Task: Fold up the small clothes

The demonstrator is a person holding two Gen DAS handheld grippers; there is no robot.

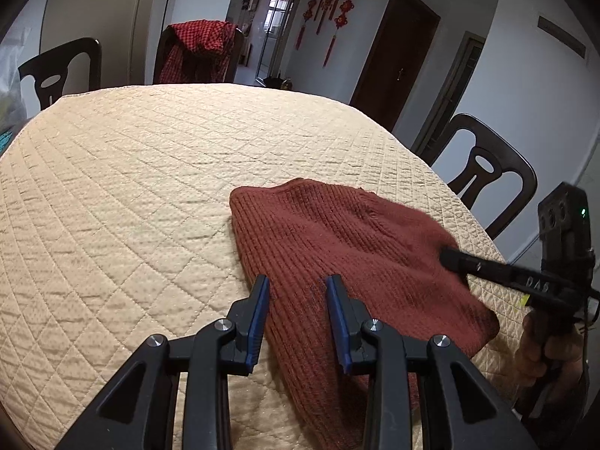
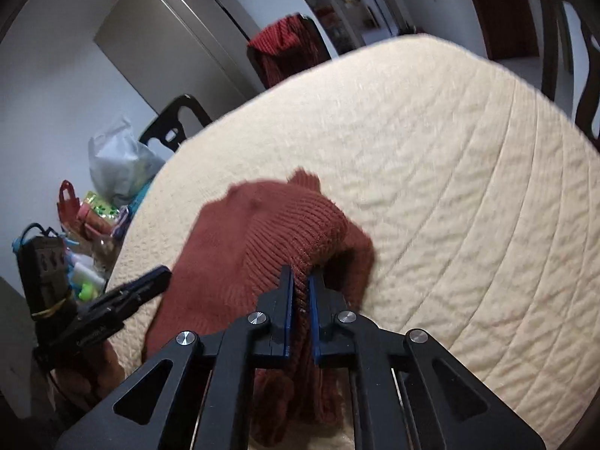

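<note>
A rust-red ribbed knit garment [image 1: 337,247] lies on the beige quilted table cover [image 1: 131,172], towards its right side. My left gripper [image 1: 298,290] stands open just over the garment's near left edge; the knit shows below the gap and the blue pads do not press on it. In the right wrist view my right gripper [image 2: 300,292] is shut on a raised fold of the garment [image 2: 262,232], with knit pinched between the blue pads. The left wrist view has the right gripper [image 1: 448,257] at the garment's right side, and the right wrist view has the left gripper [image 2: 161,273] at its left edge.
Dark wooden chairs [image 1: 483,172] ring the table; one at the far side carries a red checked cloth [image 1: 198,48]. A plastic bag [image 2: 120,165] and small colourful clutter [image 2: 90,221] sit beyond the table's left edge. A hand [image 1: 532,356] holds the right gripper.
</note>
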